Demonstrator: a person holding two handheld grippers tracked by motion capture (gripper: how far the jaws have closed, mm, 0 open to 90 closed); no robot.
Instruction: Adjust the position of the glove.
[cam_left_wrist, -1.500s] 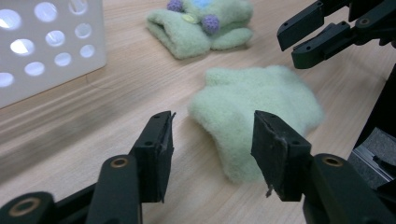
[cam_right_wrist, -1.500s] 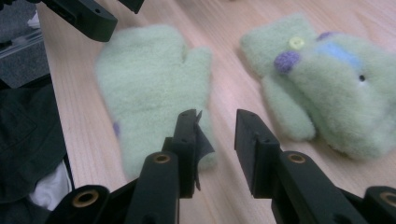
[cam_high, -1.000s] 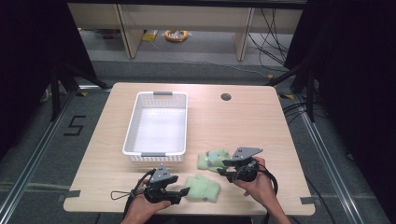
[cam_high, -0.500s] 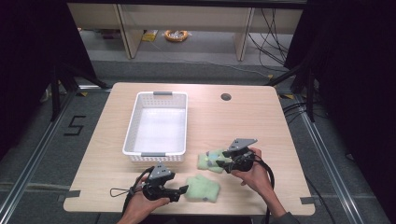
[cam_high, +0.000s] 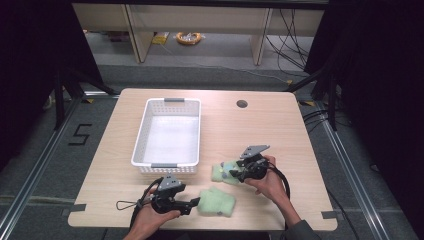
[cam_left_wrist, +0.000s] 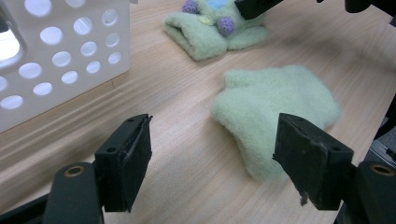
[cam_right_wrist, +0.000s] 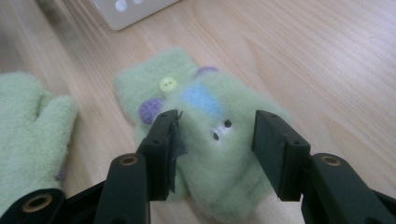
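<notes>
In the high view the right gripper (cam_high: 234, 173) has slid up and left since a second ago onto the decorated mitten (cam_high: 223, 172) at lower centre-right, while the left gripper (cam_high: 195, 202) at the bottom stays just left of the plain mitten (cam_high: 217, 201), on a pale wooden table (cam_high: 250, 125) with a white basket (cam_high: 170, 131) over grey floor. In the left gripper view its jaws, just opening, stand wide and empty, the plain mitten (cam_left_wrist: 275, 109) right of centre. In the right gripper view the jaws, just opening, straddle the decorated mitten (cam_right_wrist: 205, 140) at centre, contact unclear.
</notes>
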